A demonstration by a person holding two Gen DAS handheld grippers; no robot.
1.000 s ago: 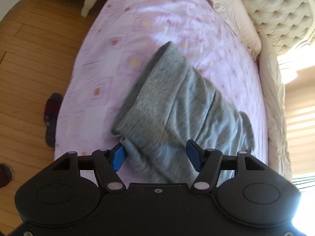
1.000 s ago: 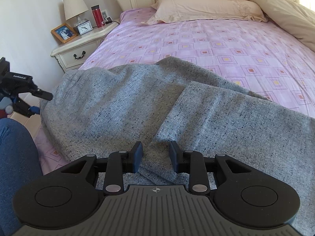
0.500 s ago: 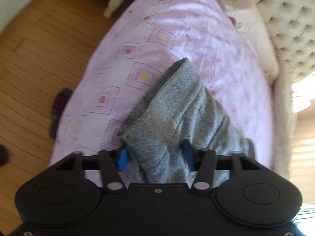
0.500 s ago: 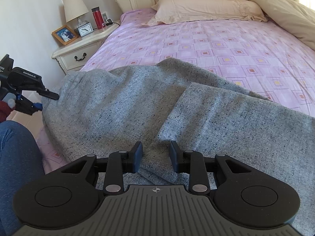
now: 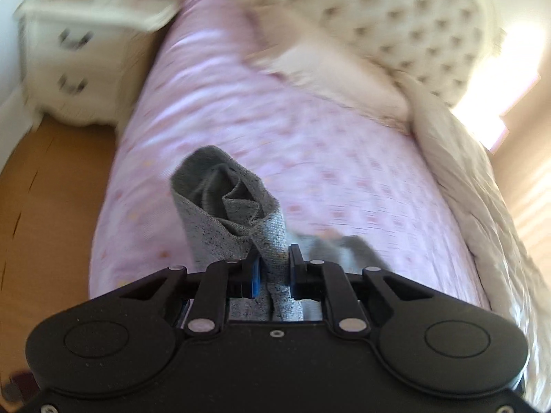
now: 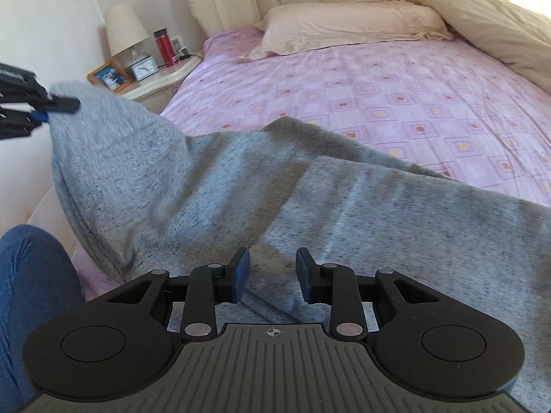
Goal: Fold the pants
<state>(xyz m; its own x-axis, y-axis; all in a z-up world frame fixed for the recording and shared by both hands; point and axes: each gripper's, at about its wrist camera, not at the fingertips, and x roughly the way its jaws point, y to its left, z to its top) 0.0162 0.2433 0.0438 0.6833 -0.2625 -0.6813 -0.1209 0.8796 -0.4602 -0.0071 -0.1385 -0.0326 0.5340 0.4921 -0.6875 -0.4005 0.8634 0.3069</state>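
Bedspread (image 6: 396,79) fills the upper frame; grey pants (image 6: 310,199) sprawl across the middle. Left gripper (image 5: 272,268) is closing on a lifted cuff, right gripper (image 6: 270,273) half-open astride cloth. Next, judging: carry cuff across toward the waistband.

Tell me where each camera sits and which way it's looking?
Left wrist: sits on the left gripper, looking along the pink bed toward the headboard; its jaws are closing on the grey pants.
Right wrist: sits on the right gripper, over the pants; a blue-clad leg shows.
Shared: bed, pants, pillow, nightstand.
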